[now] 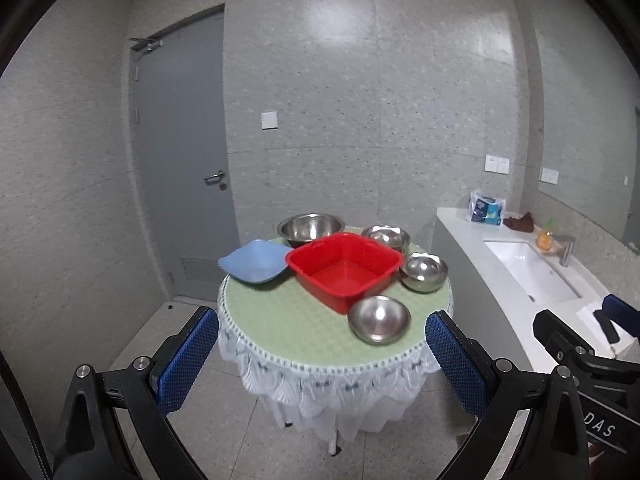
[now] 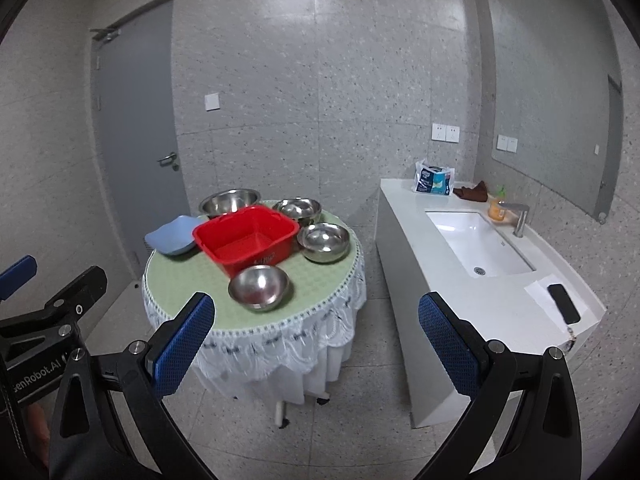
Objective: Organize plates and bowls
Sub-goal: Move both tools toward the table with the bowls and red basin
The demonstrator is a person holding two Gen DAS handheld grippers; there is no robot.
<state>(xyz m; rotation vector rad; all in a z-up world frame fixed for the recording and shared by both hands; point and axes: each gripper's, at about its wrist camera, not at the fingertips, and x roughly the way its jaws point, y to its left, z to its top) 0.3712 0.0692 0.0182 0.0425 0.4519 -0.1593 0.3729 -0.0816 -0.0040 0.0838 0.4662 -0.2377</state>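
A round table (image 1: 280,328) with a green cloth holds a red square basin (image 1: 344,266), a blue square plate (image 1: 256,260) to its left, one large steel bowl (image 1: 311,229) behind, and three smaller steel bowls (image 1: 379,318) (image 1: 424,271) (image 1: 386,237) on the right. The same set shows in the right wrist view: basin (image 2: 246,238), plate (image 2: 174,236), nearest bowl (image 2: 259,287). My left gripper (image 1: 322,360) is open and empty, short of the table. My right gripper (image 2: 316,340) is open and empty, also short of it.
A white counter (image 2: 460,304) with a sink (image 2: 478,242) stands right of the table, holding a black phone (image 2: 563,308), a tissue pack (image 2: 434,178) and a brown cloth (image 2: 472,191). A grey door (image 1: 180,160) is behind on the left.
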